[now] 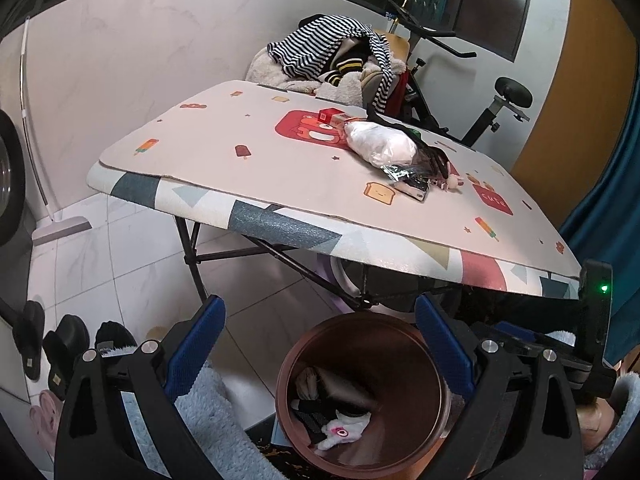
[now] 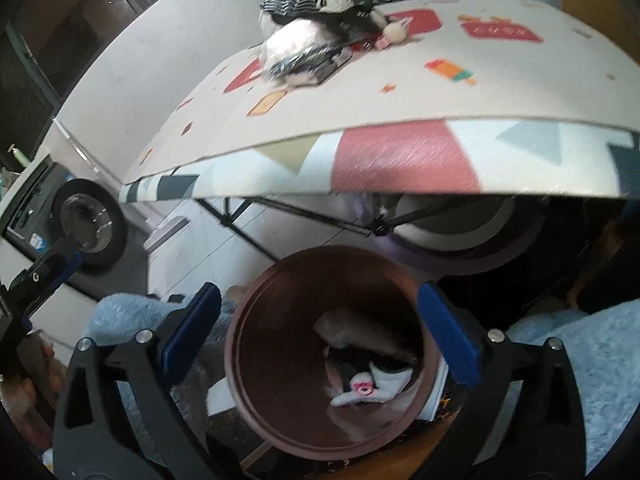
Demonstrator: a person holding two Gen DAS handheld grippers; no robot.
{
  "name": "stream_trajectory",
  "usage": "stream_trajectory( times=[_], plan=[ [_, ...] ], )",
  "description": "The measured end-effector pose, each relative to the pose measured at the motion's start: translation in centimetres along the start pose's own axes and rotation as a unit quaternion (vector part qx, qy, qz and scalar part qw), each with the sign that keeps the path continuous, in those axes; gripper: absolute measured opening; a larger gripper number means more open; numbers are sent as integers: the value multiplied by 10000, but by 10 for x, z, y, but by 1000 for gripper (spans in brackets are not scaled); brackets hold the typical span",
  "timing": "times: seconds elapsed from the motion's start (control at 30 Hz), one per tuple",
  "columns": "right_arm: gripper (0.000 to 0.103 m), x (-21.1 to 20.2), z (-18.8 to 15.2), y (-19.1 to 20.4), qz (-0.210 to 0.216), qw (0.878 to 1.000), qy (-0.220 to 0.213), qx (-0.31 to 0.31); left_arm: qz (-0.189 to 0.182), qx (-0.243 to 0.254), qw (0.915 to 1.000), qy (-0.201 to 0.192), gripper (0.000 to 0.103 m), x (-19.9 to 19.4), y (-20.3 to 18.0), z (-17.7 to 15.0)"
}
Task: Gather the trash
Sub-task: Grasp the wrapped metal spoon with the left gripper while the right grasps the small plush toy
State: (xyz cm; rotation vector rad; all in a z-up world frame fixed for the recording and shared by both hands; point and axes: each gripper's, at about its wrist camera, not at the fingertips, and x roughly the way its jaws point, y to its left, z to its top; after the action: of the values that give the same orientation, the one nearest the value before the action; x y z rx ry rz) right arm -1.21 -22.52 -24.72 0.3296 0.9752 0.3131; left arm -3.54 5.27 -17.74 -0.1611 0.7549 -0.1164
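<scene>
A round brown trash bin [image 1: 362, 390] stands on the floor in front of the table, with several wrappers and a white-and-pink item [image 1: 340, 434] inside; it shows in the right wrist view too [image 2: 332, 352]. My left gripper [image 1: 320, 350] is open and empty above the bin. My right gripper [image 2: 320, 334] is open and empty, also over the bin's mouth. On the patterned table [image 1: 280, 152] lie a clear plastic bag [image 1: 380, 144], a foil wrapper [image 1: 396, 170], a dark packet [image 1: 416, 190] and a small red box [image 1: 328, 114].
A chair heaped with striped clothes [image 1: 332, 56] and an exercise bike [image 1: 480, 112] stand behind the table. Black slippers [image 1: 64, 344] lie on the tiled floor at left. A washing machine [image 2: 88, 224] stands at left in the right wrist view. A blue curtain [image 1: 616, 184] hangs at right.
</scene>
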Motion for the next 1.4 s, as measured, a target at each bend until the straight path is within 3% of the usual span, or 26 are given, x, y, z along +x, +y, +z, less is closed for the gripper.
stream_trajectory(
  times=[0.43,0.63,0.8,0.83,0.9,0.97,1.1,1.23,1.4],
  plan=[
    [97,-14,57,-23,-421,9986,-250,196,15,-26,9999,-156,93,18,5,33],
    [97,-9,112,-37,-477,9980,-399,-102,-55,-75,9998,-192,93,39,4,57],
    [96,17,168,-59,-1092,9934,-268,-239,-190,-96,9995,-252,93,58,-2,78],
    [95,23,176,-62,-1178,9922,-268,-295,-217,-81,9994,-258,93,61,-4,82],
    [82,38,196,-67,-1195,9918,-169,-418,-302,-32,9992,-245,93,68,-9,89],
    [80,50,207,-71,-1002,9942,4,-393,-417,12,9988,-248,92,74,-13,94],
    [65,73,223,-69,-996,9937,172,-478,-603,71,9980,-163,83,86,-19,102],
    [58,84,230,-64,-1035,9931,98,-538,-810,144,9966,-80,73,97,-27,107],
    [24,88,232,-62,-821,9949,11,-592,-1021,460,9937,-3,64,111,-46,112]
  ],
)
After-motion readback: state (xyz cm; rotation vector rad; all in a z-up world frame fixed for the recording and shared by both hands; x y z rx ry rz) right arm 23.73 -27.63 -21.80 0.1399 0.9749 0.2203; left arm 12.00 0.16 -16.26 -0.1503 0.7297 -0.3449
